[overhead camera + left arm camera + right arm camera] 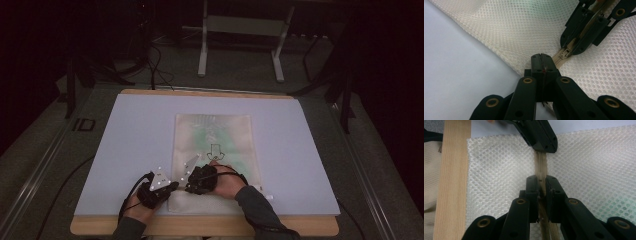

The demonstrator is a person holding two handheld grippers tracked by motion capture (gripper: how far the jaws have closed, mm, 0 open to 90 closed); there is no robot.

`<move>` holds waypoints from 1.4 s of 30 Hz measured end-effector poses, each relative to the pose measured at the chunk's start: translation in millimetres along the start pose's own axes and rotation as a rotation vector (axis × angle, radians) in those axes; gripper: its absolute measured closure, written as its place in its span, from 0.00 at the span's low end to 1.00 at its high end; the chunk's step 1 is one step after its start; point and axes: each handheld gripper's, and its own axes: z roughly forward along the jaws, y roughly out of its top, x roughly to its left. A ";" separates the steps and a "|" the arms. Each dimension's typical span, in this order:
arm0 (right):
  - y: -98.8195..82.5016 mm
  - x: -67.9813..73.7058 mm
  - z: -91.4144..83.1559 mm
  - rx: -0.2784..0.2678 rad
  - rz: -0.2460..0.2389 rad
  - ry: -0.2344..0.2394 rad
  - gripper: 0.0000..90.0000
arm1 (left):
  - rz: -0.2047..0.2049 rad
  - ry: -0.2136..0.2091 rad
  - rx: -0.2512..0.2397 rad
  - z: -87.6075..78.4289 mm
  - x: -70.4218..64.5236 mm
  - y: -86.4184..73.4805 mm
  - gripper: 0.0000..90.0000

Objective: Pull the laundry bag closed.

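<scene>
I see a white mesh bag (215,150) lying flat on the pale blue worktop (125,145), its near edge close to the wooden front rim (200,226) of the worktop. A beige zipper (541,163) runs along that near end of the bag.

Left hand-held gripper (170,186): it sits at the bag's near left corner. In the left gripper view (541,57) its jaws stand together, clamped on the end of the zipper tape right at the edge of the mesh. A thin strip of material shows pinched in the seam between the two jaws.

Right hand-held gripper (192,185): it sits just beside the left one, over the same near edge of the bag. In the right gripper view (541,180) its jaws are closed on the zipper — the slider's pull tab (540,177) stands between the two pads, and the zipper tape runs on underneath toward the camera.

The two hand-held grippers face each other along the zipper line, near but not touching; a short stretch of closed zipper lies between them. In the left gripper view the slider (565,53) shows at the tip of the right hand-held gripper's jaws.

A faint green tint shows through the mesh — what lies inside I cannot tell.
</scene>
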 end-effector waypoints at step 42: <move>-1.2 3.3 -11.2 0.105 -0.024 -0.010 0.91 | -0.012 -0.003 -0.009 0.1 0.4 -0.9 0.99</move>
